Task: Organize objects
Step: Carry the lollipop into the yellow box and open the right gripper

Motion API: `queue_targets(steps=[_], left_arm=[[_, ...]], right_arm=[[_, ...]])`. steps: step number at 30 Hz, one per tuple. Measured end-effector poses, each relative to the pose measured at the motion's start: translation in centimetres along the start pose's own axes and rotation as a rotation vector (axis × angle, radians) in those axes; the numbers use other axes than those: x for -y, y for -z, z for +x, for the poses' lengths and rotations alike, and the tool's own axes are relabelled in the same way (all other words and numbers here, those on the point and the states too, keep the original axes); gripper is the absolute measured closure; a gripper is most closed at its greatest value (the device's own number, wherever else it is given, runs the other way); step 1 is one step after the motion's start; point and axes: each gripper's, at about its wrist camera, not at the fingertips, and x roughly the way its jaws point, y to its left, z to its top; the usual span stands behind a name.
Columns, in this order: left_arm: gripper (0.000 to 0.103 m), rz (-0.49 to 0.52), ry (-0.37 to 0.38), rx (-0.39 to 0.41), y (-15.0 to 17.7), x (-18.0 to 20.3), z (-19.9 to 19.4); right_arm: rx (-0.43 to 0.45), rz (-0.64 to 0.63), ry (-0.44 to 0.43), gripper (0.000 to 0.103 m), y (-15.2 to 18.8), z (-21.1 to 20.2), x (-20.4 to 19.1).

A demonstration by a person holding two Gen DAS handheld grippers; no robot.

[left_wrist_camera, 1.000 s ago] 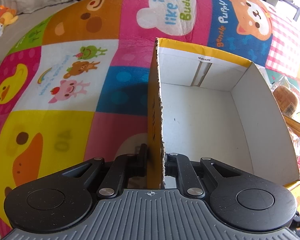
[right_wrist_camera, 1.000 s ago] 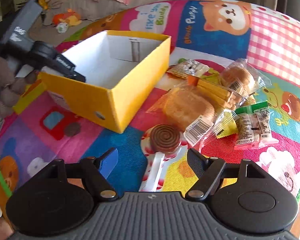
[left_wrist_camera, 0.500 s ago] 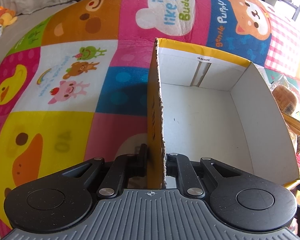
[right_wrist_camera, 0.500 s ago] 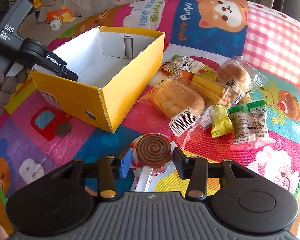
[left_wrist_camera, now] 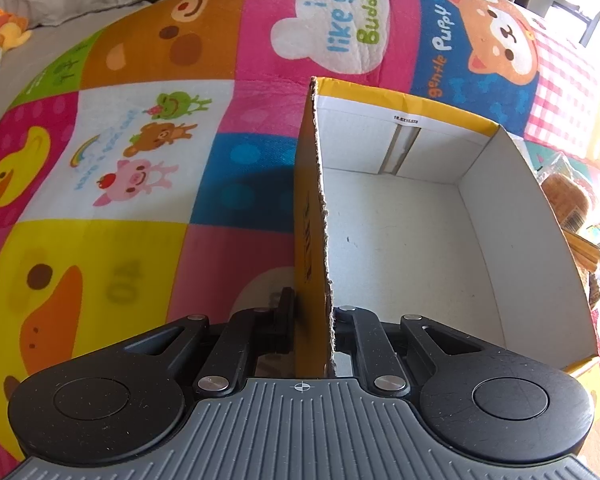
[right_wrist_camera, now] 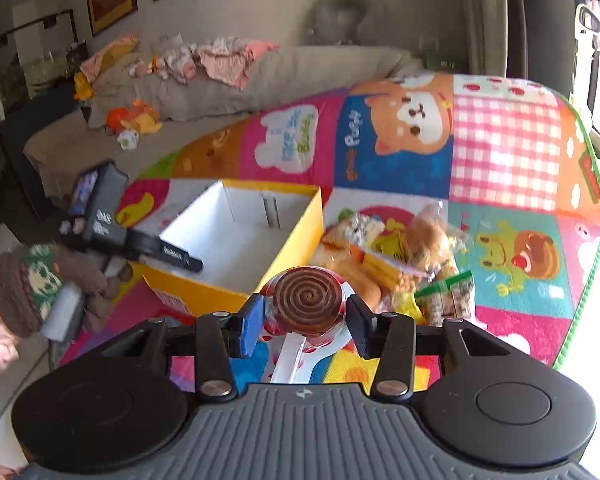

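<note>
A yellow cardboard box with a white empty inside stands on the colourful play mat. My left gripper is shut on the box's near left wall. The box also shows in the right wrist view, with the left gripper clamped on its left wall. My right gripper is shut on a brown spiral lollipop in clear wrap, held up above the mat, right of the box's near corner. Its white stick hangs down between the fingers.
A pile of wrapped snacks lies on the mat right of the box; breads and a green packet are among them. Its edge shows in the left wrist view. A grey sofa with clothes and toys stands behind.
My right gripper closed on the lollipop and lifted it off the mat, the view tilting upward. The left gripper and the box have stayed still.
</note>
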Motion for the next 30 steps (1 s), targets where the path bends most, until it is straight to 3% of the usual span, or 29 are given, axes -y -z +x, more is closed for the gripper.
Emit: queue_targets(steps=[7,14,16,19,22,26,30], left_arm=[[0.091,-0.004,0.01,0.002,0.0,-0.2,0.0],[0.091,-0.026,0.027,0.003,0.0,-0.5,0.0],[0.091,-0.034,0.032,0.004,0.0,-0.6,0.0],[0.09,-0.039,0.037,0.009,0.0,-0.7,0.0],[0.09,-0.026,0.029,0.013,0.1,-0.4,-0.1],[0.089,-0.022,0.027,0.019,0.2,-0.4,-0.2],[0.089,-0.022,0.026,0.024,0.2,-0.4,-0.2]], right_arm=[[0.091,0.097,-0.087,0.058,-6.1,0.7,-1.0],[0.068,0.291,-0.209,0.058,-11.2,8.0,-3.0],[0.05,0.338,-0.248,0.052,-12.1,10.5,-3.5],[0.04,0.305,-0.197,0.051,-12.3,12.9,-4.6],[0.059,0.258,-0.147,0.048,-11.3,12.7,-4.3],[0.104,0.209,-0.031,0.037,-9.1,10.6,-1.5],[0.125,0.18,0.114,0.035,-5.8,8.6,2.5]])
